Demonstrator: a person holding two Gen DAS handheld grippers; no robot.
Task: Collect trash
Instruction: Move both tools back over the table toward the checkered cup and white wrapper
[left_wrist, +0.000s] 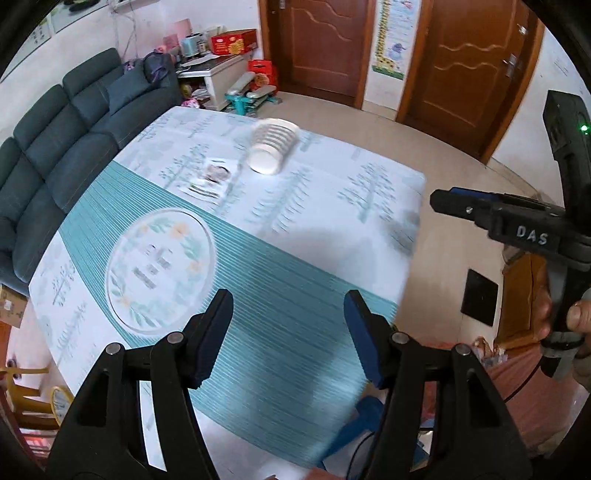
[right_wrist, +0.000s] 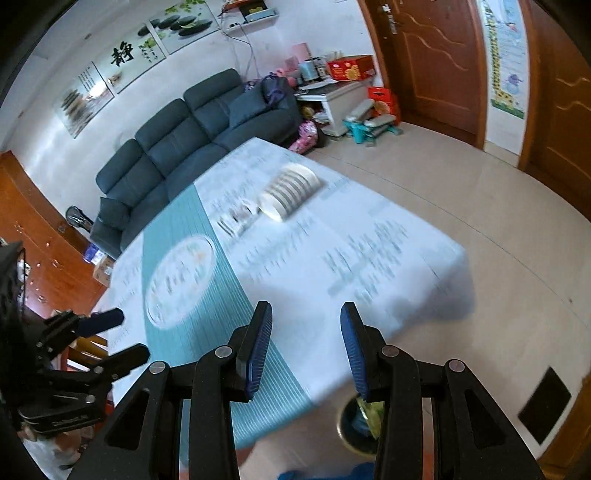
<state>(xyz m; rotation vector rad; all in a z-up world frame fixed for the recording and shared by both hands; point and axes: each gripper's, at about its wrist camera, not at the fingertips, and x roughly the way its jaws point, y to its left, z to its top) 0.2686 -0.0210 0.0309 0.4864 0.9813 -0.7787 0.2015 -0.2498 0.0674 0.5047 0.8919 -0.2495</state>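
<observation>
Both hand-held grippers hang above the near edge of the cloth-covered worktop (left_wrist: 332, 236), jaws apart and holding nothing: the left hand-held gripper (left_wrist: 288, 332) stands wider than the right hand-held gripper (right_wrist: 306, 347). The task's thing, a flat white printed wrapper (left_wrist: 212, 179), lies far across the cloth, just beside the tipped stack of white paper plates (left_wrist: 273, 146). It sits ahead and slightly left of both, probably nearer the left one.
</observation>
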